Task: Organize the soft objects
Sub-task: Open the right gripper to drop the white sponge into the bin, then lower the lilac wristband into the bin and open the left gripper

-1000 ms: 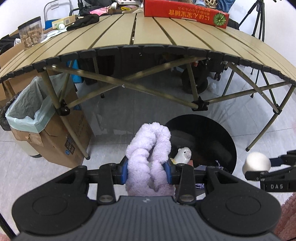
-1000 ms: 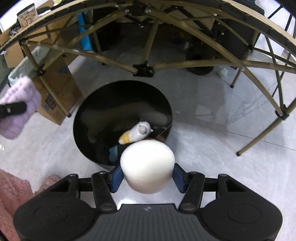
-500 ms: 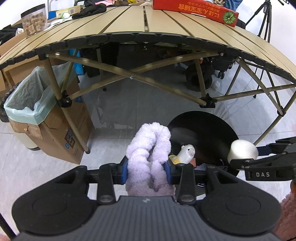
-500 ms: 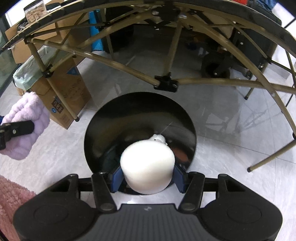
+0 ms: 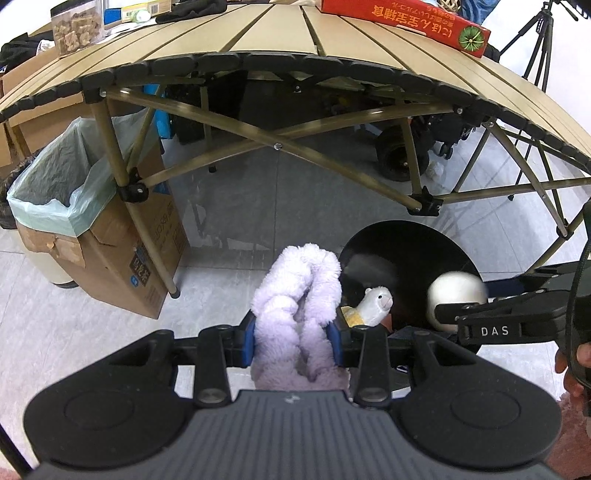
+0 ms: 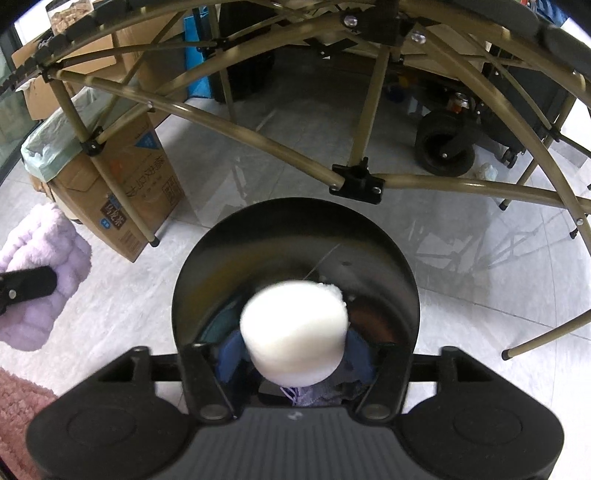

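My left gripper (image 5: 293, 336) is shut on a fluffy lilac cloth (image 5: 295, 288), held just left of a round black bin (image 5: 406, 243) on the floor. A small white llama toy (image 5: 373, 301) lies inside the bin. My right gripper (image 6: 293, 354) hangs over the bin (image 6: 295, 206) and its jaws are opening. A white foam cylinder (image 6: 295, 332) sits blurred between them, and the blue pads (image 6: 229, 354) stand clear of its sides. The right wrist view shows the lilac cloth (image 6: 40, 266) at far left.
A folding slat table (image 5: 295, 37) with crossed metal legs (image 5: 277, 146) stands behind the bin, a red box (image 5: 406, 18) on top. A cardboard box lined with a green bag (image 5: 110, 236) stands at the left. A pink rug (image 6: 18, 413) lies near me.
The right gripper has carried the white cylinder over the bin's opening, and its jaws have spread off the cylinder. The left gripper still holds the lilac cloth.
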`<move>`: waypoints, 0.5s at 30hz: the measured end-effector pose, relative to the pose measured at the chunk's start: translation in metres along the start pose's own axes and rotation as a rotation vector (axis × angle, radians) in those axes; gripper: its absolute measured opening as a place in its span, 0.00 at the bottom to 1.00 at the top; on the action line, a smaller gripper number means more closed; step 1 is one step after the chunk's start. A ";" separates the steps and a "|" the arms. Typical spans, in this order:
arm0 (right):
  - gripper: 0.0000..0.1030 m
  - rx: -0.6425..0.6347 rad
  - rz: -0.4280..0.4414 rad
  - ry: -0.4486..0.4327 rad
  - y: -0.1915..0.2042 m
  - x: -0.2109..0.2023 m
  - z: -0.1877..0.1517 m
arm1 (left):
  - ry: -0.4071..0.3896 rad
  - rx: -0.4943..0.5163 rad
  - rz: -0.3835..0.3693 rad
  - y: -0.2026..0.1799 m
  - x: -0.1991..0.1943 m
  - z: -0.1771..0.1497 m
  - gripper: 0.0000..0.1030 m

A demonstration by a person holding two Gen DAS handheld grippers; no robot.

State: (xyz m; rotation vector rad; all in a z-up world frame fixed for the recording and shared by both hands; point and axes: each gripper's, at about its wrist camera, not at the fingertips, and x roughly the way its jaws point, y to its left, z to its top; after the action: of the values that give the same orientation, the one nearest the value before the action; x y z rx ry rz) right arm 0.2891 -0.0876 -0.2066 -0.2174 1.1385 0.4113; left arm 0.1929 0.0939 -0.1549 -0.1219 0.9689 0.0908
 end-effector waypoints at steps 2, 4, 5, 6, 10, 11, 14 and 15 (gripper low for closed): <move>0.98 -0.003 -0.017 -0.008 0.000 0.000 0.001 | 0.001 -0.001 0.001 0.000 0.000 0.000 0.37; 0.99 -0.010 -0.029 -0.021 0.000 -0.002 0.001 | 0.003 -0.001 0.001 -0.001 0.000 0.000 0.37; 1.00 -0.011 -0.035 -0.025 0.000 -0.003 0.001 | 0.003 0.000 0.001 -0.002 0.001 0.000 0.37; 1.00 -0.009 -0.040 -0.025 -0.002 -0.004 0.001 | 0.003 0.002 0.000 -0.003 0.001 0.000 0.37; 1.00 -0.002 -0.060 -0.024 -0.008 -0.007 -0.002 | 0.004 0.017 -0.004 -0.009 0.003 0.002 0.37; 1.00 0.000 -0.067 -0.027 -0.011 -0.009 -0.004 | 0.005 0.021 -0.005 -0.012 0.004 0.002 0.37; 1.00 0.023 -0.086 -0.037 -0.023 -0.015 -0.008 | 0.005 0.033 -0.015 -0.021 0.009 0.004 0.37; 1.00 0.034 -0.092 -0.039 -0.028 -0.016 -0.010 | 0.007 0.038 -0.019 -0.024 0.011 0.005 0.37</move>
State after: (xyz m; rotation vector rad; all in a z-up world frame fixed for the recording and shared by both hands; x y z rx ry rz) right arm 0.2865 -0.1202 -0.1970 -0.2304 1.0925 0.3134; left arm 0.2067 0.0711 -0.1599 -0.0962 0.9758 0.0548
